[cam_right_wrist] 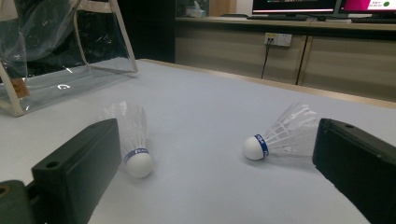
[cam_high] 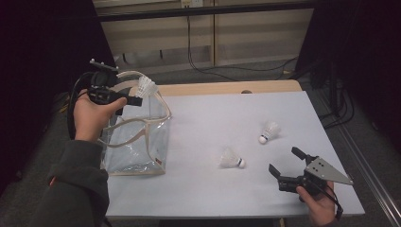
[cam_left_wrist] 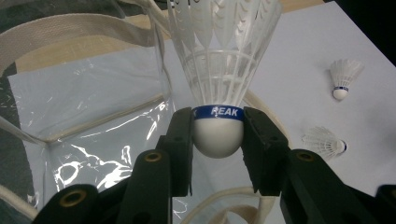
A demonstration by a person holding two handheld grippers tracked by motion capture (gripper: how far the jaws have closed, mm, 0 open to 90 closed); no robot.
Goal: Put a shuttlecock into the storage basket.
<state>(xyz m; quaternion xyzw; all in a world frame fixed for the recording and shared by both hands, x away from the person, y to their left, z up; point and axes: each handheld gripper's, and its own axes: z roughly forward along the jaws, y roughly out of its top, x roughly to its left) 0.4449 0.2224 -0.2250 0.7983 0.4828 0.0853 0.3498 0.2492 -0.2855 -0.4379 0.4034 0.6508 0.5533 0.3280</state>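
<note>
A white feathered shuttlecock (cam_left_wrist: 219,70) with a round cork and blue band sits pinched by its cork in the left gripper (cam_left_wrist: 217,140), upper left of the high view, above a clear plastic bag (cam_high: 137,137) with cloth straps. The right gripper (cam_high: 287,164) gapes empty at lower right. Two more shuttlecocks (cam_high: 231,159) lie on the pale table (cam_high: 208,189).
</note>
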